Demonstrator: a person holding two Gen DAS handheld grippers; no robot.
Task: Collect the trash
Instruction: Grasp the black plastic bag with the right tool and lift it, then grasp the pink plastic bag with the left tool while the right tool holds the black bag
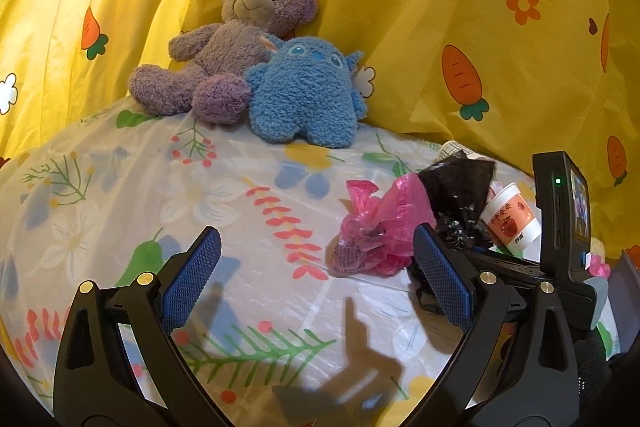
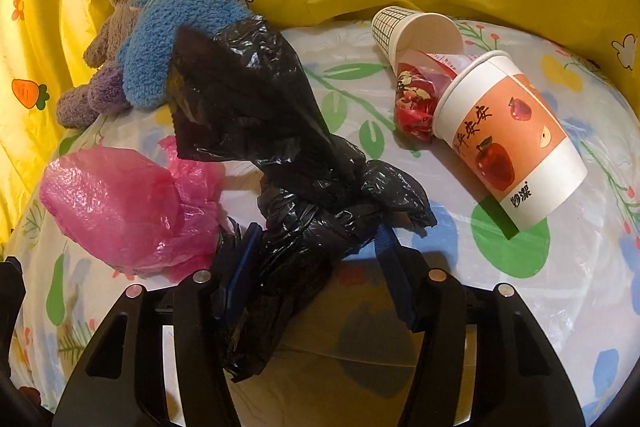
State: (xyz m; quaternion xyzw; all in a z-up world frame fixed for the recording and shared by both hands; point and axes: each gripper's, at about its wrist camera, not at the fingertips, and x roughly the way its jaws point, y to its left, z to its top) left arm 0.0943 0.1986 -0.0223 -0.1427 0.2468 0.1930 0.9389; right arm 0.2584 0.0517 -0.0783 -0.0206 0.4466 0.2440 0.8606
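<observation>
A crumpled black plastic bag point(image 2: 260, 115) lies on the floral bedsheet point(image 2: 520, 327), its knotted end between the open fingers of my right gripper point(image 2: 316, 251). A pink plastic bag point(image 2: 116, 203) lies left of it. An orange apple-print paper cup point(image 2: 508, 143) lies on its side at right, with a red wrapper point(image 2: 412, 103) and a grid-print paper cup point(image 2: 412, 31) behind it. My left gripper point(image 1: 316, 255) is open and empty above the sheet; the pink bag point(image 1: 376, 227), the black bag point(image 1: 456, 183) and the apple cup point(image 1: 512, 219) show to its right.
A brown teddy bear point(image 1: 224, 47) and a blue plush toy point(image 1: 308, 91) sit at the back against a yellow carrot-print curtain point(image 1: 480, 7). The right gripper's body with its camera screen point(image 1: 560, 219) stands at the right edge of the left wrist view.
</observation>
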